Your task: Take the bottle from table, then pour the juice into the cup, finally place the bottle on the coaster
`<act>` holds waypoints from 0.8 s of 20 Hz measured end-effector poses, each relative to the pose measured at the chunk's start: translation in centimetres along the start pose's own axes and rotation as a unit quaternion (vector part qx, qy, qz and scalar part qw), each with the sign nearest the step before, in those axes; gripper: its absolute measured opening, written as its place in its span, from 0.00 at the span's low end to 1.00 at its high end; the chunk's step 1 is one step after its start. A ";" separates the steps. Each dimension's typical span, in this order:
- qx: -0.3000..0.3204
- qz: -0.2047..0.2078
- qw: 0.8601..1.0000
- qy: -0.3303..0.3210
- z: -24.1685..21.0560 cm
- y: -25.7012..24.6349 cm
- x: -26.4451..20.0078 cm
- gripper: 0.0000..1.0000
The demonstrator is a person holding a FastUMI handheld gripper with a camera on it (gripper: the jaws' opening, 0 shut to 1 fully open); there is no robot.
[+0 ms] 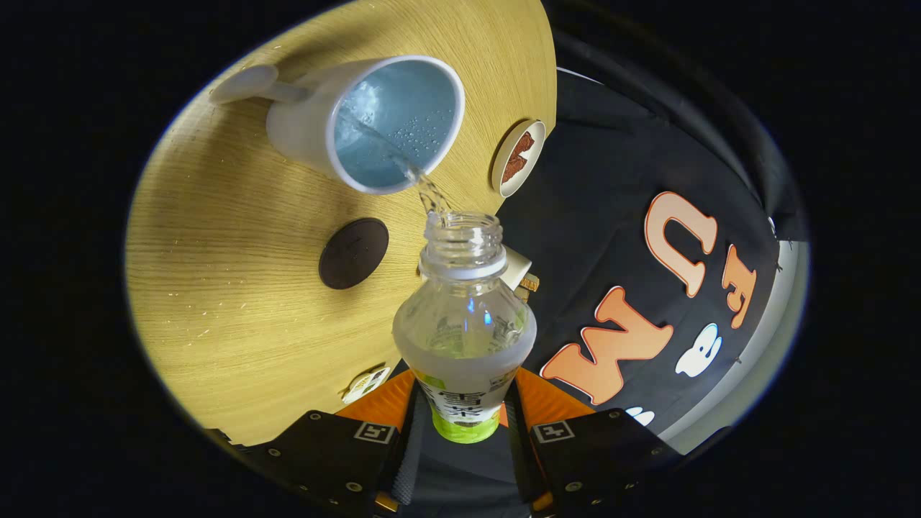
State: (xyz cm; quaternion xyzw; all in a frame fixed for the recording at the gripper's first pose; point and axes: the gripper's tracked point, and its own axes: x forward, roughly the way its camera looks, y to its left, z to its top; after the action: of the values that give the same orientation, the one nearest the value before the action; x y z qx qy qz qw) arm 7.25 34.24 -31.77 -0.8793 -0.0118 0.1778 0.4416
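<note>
Fingers [464, 432] clamping bottle [464, 338], pouring into cup [374, 122]

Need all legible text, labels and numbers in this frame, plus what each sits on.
Label on the bottle: printed characters, partly hidden and warped, not readable. The hand-held gripper is shut on the bottle.
Square markers on the fingers: coded patterns, no words.
Sticker at the table edge: too small to read.
Cup and dark coaster: no text.

Bottle [464, 327] base hidden between the tool [464, 432] fingers; small pale object [516, 267] behind bottle neck mostly hidden; sticker [365, 383] at desk [216, 288] edge too small to tell.
</note>
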 end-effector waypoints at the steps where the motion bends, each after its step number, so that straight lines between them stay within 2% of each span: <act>1: -0.005 -0.002 1.000 -0.001 0.0 -0.1 0.0 0.55; 16: -0.040 -0.018 0.999 -0.003 -0.4 -2.7 -0.4 0.55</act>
State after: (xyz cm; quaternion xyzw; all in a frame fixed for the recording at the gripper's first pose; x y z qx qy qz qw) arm 7.35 35.50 -29.34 -0.8953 -0.0365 0.1719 0.4094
